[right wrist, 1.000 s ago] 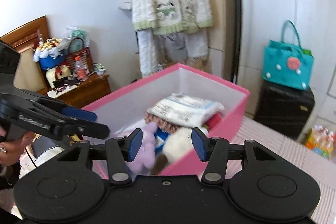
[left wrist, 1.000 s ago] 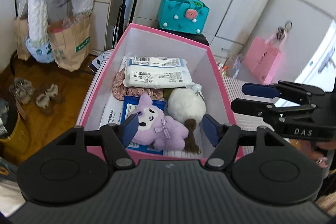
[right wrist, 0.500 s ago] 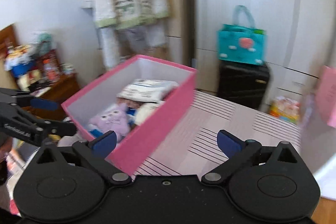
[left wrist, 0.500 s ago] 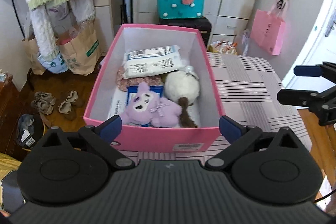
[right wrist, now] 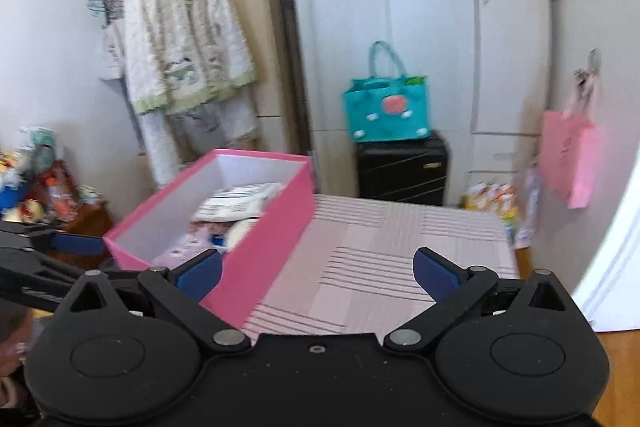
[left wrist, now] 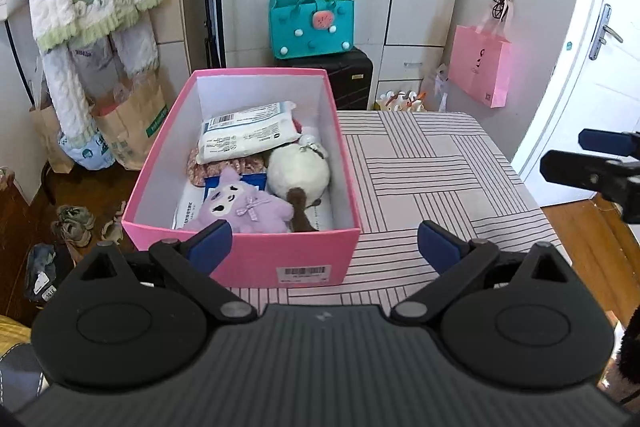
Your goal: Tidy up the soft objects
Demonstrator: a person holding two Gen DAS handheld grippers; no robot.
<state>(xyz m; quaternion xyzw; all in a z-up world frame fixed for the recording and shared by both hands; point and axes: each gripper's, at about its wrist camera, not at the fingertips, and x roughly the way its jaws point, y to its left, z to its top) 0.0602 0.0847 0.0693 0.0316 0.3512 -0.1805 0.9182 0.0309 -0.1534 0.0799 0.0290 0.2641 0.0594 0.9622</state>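
The striped counter [left wrist: 436,183] lies ahead of both sets of jaws, bare to the right of the pink box [left wrist: 256,259], which sits at its left edge with its long axis running away from the left gripper [left wrist: 323,246]. Inside, nearest those jaws, a purple plush [left wrist: 244,205] lies face up, its head to the left; a white plush [left wrist: 298,173] lies just beyond. Both the left gripper and the right gripper [right wrist: 318,273] tilt downward, jaws released wide and empty, having just been opening.
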